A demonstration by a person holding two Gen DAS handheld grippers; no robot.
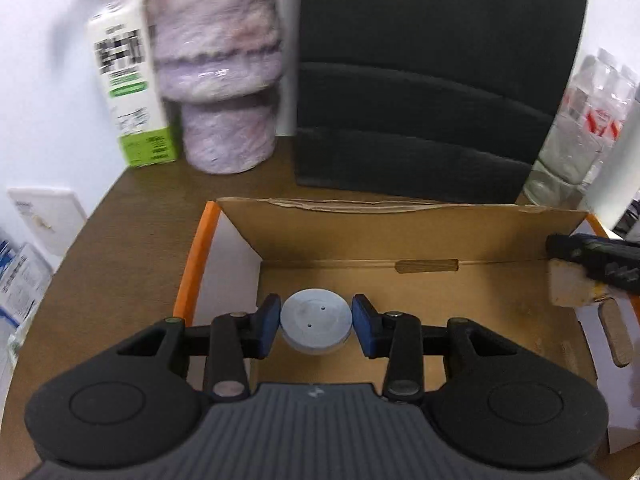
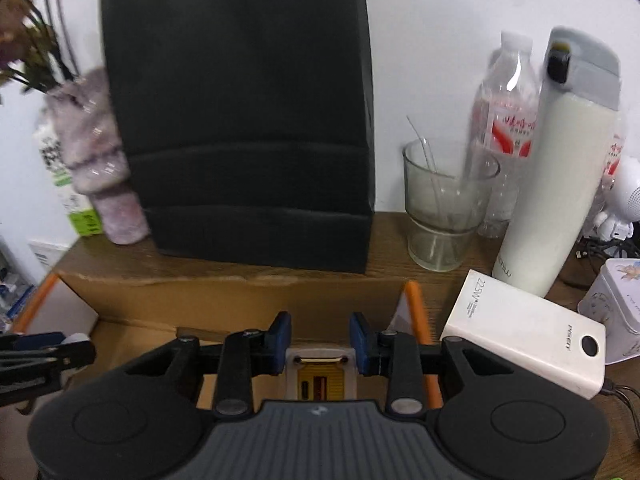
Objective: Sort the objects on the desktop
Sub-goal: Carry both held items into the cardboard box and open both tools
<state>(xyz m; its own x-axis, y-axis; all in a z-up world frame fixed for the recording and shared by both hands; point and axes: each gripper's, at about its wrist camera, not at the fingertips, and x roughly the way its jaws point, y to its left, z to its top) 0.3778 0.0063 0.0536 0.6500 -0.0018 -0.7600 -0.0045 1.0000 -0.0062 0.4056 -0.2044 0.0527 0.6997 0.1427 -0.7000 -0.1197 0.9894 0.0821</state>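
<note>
My left gripper (image 1: pixel 316 322) is shut on a round pale grey disc (image 1: pixel 316 326) and holds it inside an open cardboard box (image 1: pixel 360 240) with orange edges. My right gripper (image 2: pixel 319 340) is shut on a small white and yellow charger (image 2: pixel 320 376) with ports facing the camera, above the box's right side (image 2: pixel 248 296). The right gripper with its charger shows at the right edge of the left wrist view (image 1: pixel 592 264). The left gripper shows at the left edge of the right wrist view (image 2: pixel 44 354).
A black paper bag (image 2: pixel 248 120) stands behind the box. A fuzzy purple vase (image 1: pixel 220 68) and a green-white carton (image 1: pixel 128 92) stand at back left. A glass (image 2: pixel 444 208), water bottle (image 2: pixel 504 112), white thermos (image 2: pixel 560 168), white power bank (image 2: pixel 524 332) and tin (image 2: pixel 616 304) are at right.
</note>
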